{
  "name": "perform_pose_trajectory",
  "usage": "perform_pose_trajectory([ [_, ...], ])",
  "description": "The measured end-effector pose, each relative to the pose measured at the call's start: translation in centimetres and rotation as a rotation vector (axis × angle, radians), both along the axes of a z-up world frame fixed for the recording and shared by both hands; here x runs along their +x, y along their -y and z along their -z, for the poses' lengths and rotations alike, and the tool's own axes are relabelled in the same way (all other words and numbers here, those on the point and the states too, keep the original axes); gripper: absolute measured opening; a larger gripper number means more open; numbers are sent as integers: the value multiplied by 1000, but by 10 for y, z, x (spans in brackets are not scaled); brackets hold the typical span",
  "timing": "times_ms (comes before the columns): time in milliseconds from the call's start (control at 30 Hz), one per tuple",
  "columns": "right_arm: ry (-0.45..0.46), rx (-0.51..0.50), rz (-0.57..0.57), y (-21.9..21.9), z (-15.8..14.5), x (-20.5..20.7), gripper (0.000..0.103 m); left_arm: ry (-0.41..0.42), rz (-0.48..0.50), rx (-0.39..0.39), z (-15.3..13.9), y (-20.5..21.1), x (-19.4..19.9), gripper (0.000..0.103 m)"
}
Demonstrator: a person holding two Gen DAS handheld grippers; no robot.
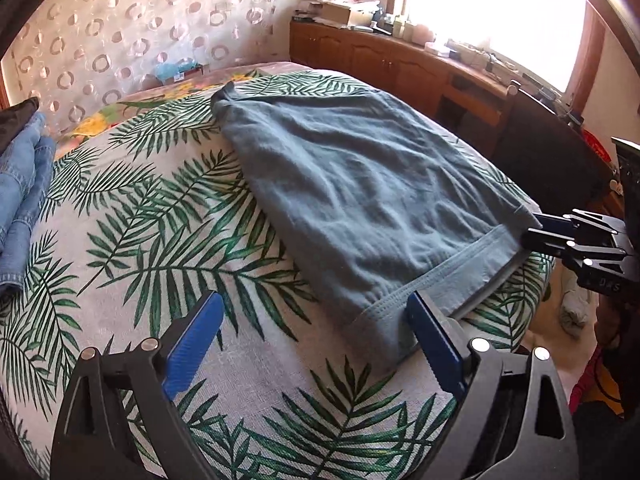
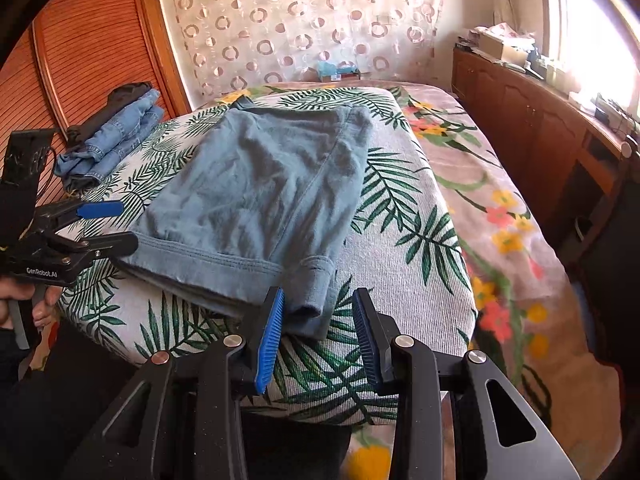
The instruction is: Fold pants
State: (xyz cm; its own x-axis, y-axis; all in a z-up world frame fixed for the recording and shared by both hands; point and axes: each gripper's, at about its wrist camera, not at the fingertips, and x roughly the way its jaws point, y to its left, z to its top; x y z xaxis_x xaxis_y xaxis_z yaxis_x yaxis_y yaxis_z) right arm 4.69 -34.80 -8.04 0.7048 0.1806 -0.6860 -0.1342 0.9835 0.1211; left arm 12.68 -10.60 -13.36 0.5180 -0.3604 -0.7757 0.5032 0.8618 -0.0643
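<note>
Grey-blue pants (image 1: 360, 176) lie folded on a leaf-print cushion (image 1: 160, 220), waistband toward me. My left gripper (image 1: 316, 320) is open at the near left corner of the waistband, its right finger against the cloth edge. In the right wrist view the pants (image 2: 260, 184) show again, and my right gripper (image 2: 318, 312) is open, its jaws around the near right cuff corner. The left gripper (image 2: 116, 226) shows at the left edge there, open; the right gripper (image 1: 538, 230) shows at the right edge of the left view.
Folded blue jeans (image 2: 116, 136) and a dark garment lie at the cushion's far left. A floral bedspread (image 2: 500, 208) lies under and to the right. A wooden cabinet (image 2: 532, 128) with clutter runs under the window; a wooden slatted door (image 2: 80, 40) stands left.
</note>
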Motion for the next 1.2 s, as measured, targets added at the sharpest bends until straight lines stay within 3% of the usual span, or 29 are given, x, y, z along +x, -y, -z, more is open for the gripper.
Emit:
perform_pose_trajectory([
  [200, 34, 19, 8, -1, -5, -3, 36, -7, -5, 6, 5, -3, -2, 94],
  [433, 2, 12, -28, -7, -5, 0, 5, -18, -7, -14, 8, -5, -1, 94],
  [700, 13, 17, -42, -7, -15, -9, 4, -7, -8, -14, 7, -5, -3, 93],
  [833, -14, 9, -19, -5, -6, -4, 4, -6, 17, -37, 3, -2, -10, 74],
  [1033, -10, -8, -11, -9, -8, -1, 8, -17, 45, -54, 2, 4, -14, 54],
  [1200, -21, -9, -3, -8, -4, 2, 14, -40, 65, -87, 3, 4, -18, 45],
])
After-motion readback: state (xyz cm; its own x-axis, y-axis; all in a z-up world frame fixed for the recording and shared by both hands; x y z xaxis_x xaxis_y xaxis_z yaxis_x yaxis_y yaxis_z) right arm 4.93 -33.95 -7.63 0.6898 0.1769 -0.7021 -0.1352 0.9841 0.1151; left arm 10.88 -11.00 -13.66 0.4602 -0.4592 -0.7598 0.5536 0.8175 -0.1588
